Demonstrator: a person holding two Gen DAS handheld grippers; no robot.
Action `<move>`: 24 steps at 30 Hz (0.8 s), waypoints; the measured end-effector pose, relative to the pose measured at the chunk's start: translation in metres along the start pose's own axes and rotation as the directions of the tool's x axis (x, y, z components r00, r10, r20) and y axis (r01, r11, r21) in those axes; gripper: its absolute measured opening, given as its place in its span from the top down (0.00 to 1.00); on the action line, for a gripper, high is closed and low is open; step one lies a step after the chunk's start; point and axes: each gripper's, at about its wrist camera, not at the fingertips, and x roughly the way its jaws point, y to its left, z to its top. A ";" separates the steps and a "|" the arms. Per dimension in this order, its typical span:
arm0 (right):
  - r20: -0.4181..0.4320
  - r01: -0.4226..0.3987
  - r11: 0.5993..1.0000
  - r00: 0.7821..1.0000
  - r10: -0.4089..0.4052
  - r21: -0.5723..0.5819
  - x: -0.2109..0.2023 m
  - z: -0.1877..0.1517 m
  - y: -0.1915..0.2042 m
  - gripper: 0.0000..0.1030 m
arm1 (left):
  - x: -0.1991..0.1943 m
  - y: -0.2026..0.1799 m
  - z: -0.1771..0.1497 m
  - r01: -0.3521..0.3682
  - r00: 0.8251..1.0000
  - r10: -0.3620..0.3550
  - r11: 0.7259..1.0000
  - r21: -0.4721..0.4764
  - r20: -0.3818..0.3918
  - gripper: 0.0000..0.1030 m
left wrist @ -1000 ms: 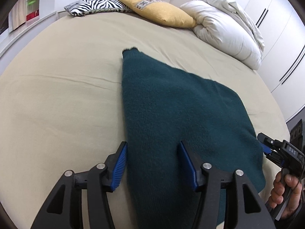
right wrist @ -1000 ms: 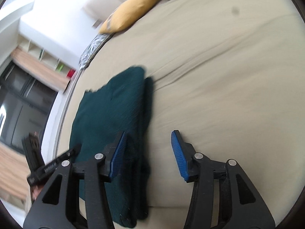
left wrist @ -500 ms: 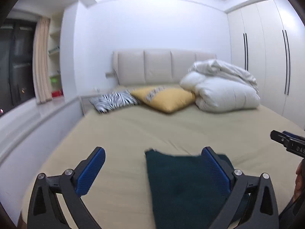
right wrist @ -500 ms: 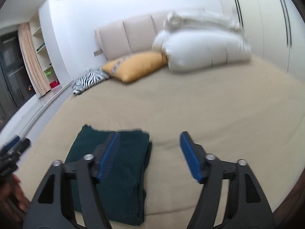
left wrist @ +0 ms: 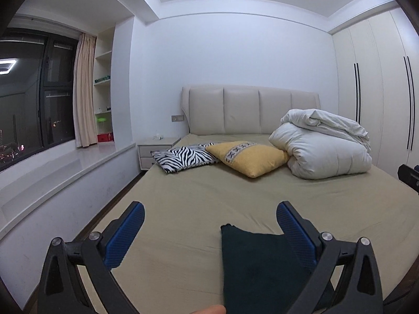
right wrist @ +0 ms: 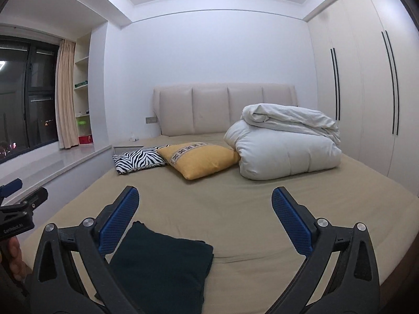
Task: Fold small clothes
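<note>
A folded dark green garment (right wrist: 162,264) is lying at the near edge of the bed (right wrist: 262,209). The left hand-held gripper (left wrist: 209,225) and right hand-held gripper (right wrist: 204,214) are hovering above it, both spread wide and holding nothing.

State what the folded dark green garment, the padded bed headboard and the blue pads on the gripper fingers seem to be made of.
Folded dark green garment: likely knitted fabric; matte, soft thick layers.
Beige padded headboard: probably leather or faux leather; smooth, faintly glossy stitched panels.
Blue finger pads: apparently rubber or plastic; fine dotted grip texture.
</note>
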 end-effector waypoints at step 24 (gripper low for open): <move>-0.579 0.097 0.995 0.811 -0.085 -0.011 0.097 -0.176 0.029 0.00 | 0.095 -0.017 -0.150 0.036 0.840 -0.032 0.999 -0.003 -0.542 0.00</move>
